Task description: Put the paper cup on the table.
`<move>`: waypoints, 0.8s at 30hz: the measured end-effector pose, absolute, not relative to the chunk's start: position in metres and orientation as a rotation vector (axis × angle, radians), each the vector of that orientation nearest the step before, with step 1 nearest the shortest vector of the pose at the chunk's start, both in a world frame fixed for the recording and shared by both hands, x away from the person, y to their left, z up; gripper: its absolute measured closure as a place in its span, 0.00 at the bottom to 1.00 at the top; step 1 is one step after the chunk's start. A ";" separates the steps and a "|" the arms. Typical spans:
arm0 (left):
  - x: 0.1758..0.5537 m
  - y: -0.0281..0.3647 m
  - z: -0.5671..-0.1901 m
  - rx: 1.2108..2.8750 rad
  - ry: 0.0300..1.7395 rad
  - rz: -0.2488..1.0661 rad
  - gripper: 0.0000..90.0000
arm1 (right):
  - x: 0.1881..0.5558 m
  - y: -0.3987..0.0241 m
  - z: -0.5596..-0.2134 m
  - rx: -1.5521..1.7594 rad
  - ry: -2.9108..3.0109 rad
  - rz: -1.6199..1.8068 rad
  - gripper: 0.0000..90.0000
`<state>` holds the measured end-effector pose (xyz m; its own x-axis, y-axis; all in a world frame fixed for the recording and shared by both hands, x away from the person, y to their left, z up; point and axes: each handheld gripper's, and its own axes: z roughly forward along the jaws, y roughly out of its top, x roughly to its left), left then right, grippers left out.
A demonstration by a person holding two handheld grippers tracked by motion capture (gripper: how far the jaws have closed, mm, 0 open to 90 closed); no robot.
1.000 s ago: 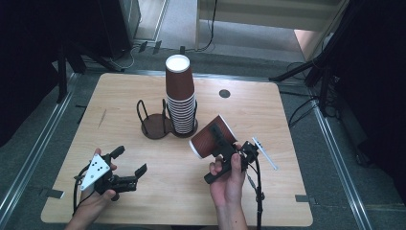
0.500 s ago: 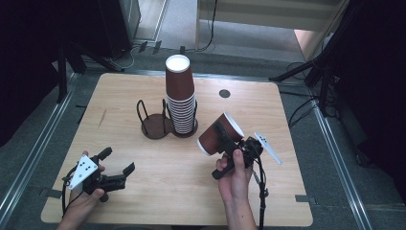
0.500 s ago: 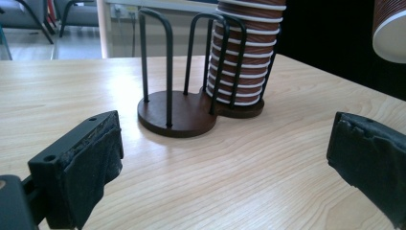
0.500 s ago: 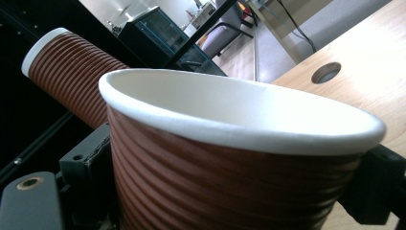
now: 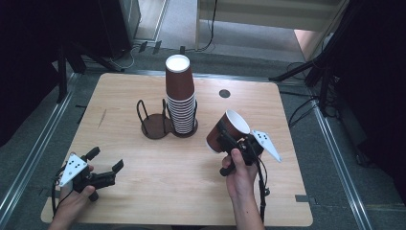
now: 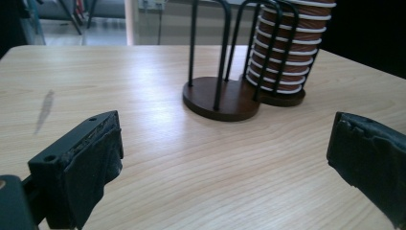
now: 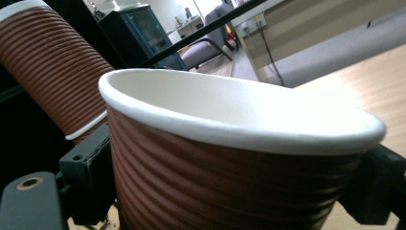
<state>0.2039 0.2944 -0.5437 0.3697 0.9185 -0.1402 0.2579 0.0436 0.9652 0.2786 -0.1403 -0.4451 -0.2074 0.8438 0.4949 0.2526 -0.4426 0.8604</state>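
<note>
A tall stack of brown ribbed paper cups [image 5: 180, 98] stands upside down in one ring of a black wire cup holder [image 5: 154, 125] at the table's middle; the other ring is empty. My right gripper [image 5: 224, 139] is shut on a single brown cup [image 5: 229, 130], held tilted above the table right of the stack, white mouth up and to the right. In the right gripper view the cup [image 7: 239, 158] sits between the jaws, with the stack [image 7: 52, 67] behind. My left gripper [image 5: 103, 162] rests open near the front left corner, pointing at the holder [image 6: 220, 98] and stack [image 6: 287, 52].
The wooden table [image 5: 143, 191] has a dark round hole [image 5: 224, 93] near its back right. Metal rails and cables run on the floor around it. Bare wood lies between the two grippers.
The right gripper has carried the cup a little to the right and turned its mouth upward. The left gripper has drawn back left toward the table's corner.
</note>
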 end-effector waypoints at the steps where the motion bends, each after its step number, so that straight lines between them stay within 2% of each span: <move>1: 0.203 0.296 -0.544 1.475 1.125 0.721 0.00 | 0.279 -0.140 -0.445 1.585 1.289 1.683 0.12; 10: 0.202 0.308 -0.547 1.476 1.160 0.741 0.00 | 0.279 -0.134 -0.442 1.290 1.326 1.534 0.12; 24: 0.205 0.308 -0.552 1.494 1.193 0.757 0.00 | 0.291 -0.131 -0.452 1.105 1.377 1.376 0.12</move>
